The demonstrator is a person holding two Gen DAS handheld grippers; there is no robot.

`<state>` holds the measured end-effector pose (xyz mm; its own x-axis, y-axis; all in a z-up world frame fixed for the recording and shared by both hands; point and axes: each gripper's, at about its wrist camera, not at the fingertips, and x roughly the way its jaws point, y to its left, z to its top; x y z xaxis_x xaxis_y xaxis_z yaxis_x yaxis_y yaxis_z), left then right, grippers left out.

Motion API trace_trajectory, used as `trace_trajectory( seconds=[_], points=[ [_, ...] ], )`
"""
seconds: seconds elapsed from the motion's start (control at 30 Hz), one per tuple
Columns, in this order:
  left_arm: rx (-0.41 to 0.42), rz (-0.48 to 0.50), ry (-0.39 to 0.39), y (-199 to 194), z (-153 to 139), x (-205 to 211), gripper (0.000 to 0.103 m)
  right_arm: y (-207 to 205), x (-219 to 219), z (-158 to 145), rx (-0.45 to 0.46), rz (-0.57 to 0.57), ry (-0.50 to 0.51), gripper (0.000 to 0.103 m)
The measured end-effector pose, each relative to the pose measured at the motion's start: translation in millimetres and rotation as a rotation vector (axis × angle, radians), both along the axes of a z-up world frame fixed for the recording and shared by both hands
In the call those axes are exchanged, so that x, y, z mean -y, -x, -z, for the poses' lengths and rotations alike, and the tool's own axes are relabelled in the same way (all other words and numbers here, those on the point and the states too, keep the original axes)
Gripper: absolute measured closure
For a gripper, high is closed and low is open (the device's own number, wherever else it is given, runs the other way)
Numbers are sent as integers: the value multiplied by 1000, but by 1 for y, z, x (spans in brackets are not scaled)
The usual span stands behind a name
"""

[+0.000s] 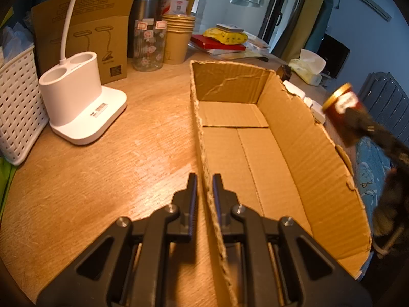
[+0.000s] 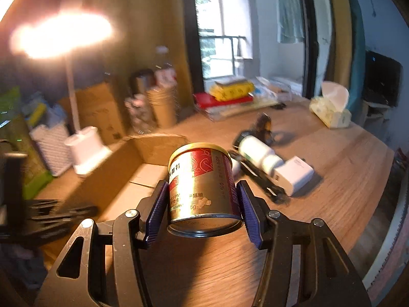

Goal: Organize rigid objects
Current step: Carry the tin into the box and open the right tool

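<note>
In the left wrist view, the left gripper (image 1: pixel 204 179) had its jaws closed on the near left wall of the open cardboard box (image 1: pixel 306 138), which lay on the wooden worktop (image 1: pixel 102 166). At the right edge of that frame the red and gold can (image 1: pixel 343 103) hung above the box's right wall. In the right wrist view, the right gripper (image 2: pixel 202 199) clamped that can at lower centre, clear of the worktop, with the box at centre left.
</note>
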<state>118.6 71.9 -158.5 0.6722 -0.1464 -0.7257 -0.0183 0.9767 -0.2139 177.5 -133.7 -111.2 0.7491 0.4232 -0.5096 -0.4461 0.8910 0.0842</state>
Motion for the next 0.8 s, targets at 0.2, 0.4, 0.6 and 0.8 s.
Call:
trace_trajectory(
  seconds=[0.2, 0.4, 0.6, 0.8],
  points=[
    [0, -3, -4, 0, 0, 0, 91, 41, -30, -18, 44, -133, -3, 45],
    [0, -2, -4, 0, 0, 0, 91, 59, -52, -12, 22, -202, 15, 45],
    [-1, -2, -4, 0, 0, 0, 91, 68, -63, 5, -27, -231, 34, 45],
    [0, -3, -3, 0, 0, 0, 91, 71, -72, 12, -46, -242, 54, 45]
  ],
)
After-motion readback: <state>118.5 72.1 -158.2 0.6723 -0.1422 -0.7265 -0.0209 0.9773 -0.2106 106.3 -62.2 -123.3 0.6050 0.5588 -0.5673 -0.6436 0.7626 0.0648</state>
